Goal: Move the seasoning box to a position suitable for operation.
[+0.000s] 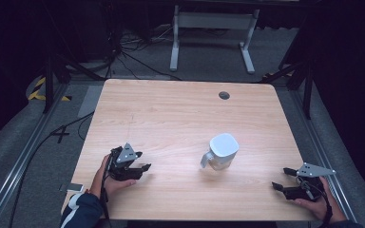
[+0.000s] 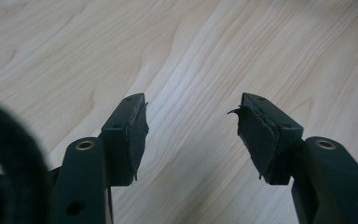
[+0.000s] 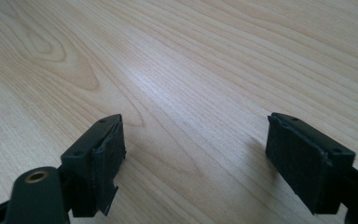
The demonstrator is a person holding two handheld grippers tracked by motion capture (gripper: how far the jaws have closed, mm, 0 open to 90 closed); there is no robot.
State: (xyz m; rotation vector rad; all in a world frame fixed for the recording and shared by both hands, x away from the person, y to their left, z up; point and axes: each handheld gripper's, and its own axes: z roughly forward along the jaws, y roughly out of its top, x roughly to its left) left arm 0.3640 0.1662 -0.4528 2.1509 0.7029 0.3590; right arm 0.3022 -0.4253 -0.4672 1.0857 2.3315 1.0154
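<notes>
High view: fixed camera above the person's edge of the table, facing forward and down, far enough back to take in the whole tabletop and the floor beyond it. Left gripper view: camera mounted on the left gripper, looking along its two jaws at a shallow downward angle, very close to the wood. Right gripper view: camera on the right gripper, same arrangement, equally close. Shared ground: the tabletop. Each gripper view covers a small patch of grain that lies within the high view's field.
</notes>
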